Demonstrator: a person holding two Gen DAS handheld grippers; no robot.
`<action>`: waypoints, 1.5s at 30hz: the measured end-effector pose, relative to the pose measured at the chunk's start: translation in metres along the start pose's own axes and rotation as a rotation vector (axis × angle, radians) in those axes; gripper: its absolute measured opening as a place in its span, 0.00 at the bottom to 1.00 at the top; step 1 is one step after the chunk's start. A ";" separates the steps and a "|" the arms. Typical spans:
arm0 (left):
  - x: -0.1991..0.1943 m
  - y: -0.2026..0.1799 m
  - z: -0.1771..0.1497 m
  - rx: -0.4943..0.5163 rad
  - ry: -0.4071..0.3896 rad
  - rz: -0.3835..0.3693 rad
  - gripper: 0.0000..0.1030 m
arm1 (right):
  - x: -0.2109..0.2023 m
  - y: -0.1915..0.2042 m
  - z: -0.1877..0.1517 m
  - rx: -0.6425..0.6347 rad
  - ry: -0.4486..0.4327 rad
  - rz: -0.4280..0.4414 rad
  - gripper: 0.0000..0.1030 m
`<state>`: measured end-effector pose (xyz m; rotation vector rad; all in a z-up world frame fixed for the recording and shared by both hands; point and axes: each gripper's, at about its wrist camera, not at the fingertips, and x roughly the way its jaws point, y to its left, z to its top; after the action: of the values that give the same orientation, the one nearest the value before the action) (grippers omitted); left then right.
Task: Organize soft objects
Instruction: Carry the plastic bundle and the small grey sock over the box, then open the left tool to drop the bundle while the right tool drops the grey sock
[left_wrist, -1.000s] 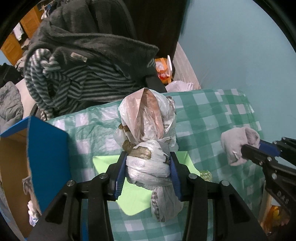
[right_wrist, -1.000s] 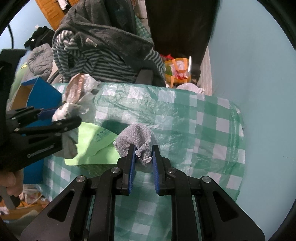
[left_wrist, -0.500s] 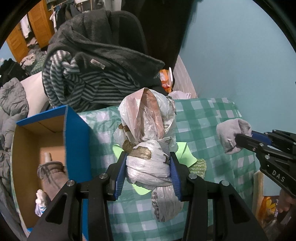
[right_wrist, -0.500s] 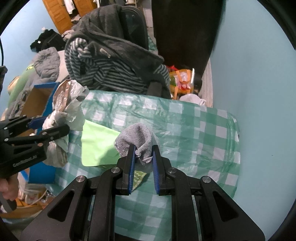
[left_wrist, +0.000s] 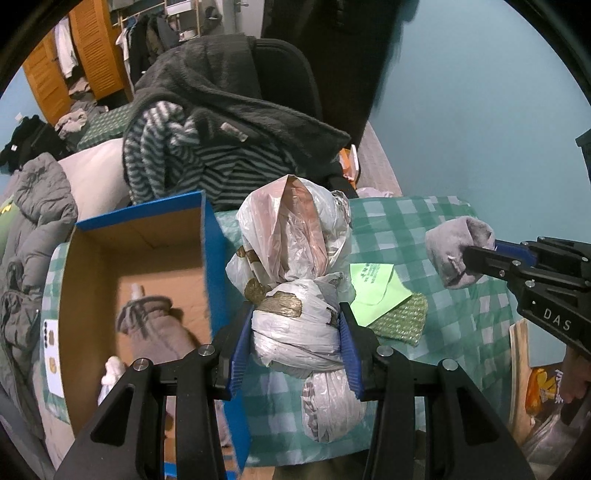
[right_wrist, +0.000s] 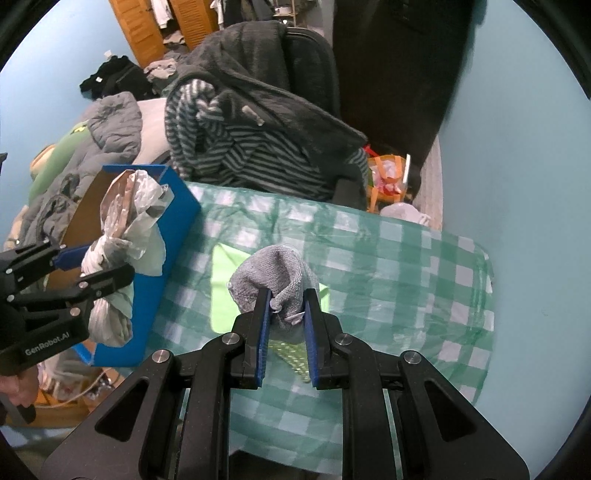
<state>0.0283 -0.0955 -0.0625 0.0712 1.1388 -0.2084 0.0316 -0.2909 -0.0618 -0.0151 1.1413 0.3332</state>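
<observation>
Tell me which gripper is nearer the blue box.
Left. The left gripper, shut on the knotted plastic bag, sits right at the blue box wall. The right gripper holds the gray sock out over the checkered table, clearly farther off.

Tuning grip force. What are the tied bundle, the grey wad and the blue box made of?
Tied bundle: thin plastic film, glossy, crinkled, knotted. Grey wad: knitted fabric, matte, visible ribbing; probably a sock. Blue box: cardboard, it seems; blue outside, raw brown inside.
</observation>
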 end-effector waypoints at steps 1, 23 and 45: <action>-0.002 0.003 -0.002 -0.004 -0.002 -0.001 0.43 | 0.000 0.005 0.000 -0.004 0.001 0.002 0.15; -0.033 0.096 -0.037 -0.135 -0.015 0.065 0.43 | 0.008 0.104 0.019 -0.112 0.000 0.083 0.15; -0.021 0.172 -0.052 -0.235 0.024 0.115 0.43 | 0.050 0.195 0.049 -0.251 0.049 0.174 0.15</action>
<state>0.0079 0.0842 -0.0743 -0.0694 1.1718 0.0298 0.0422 -0.0841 -0.0554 -0.1463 1.1457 0.6324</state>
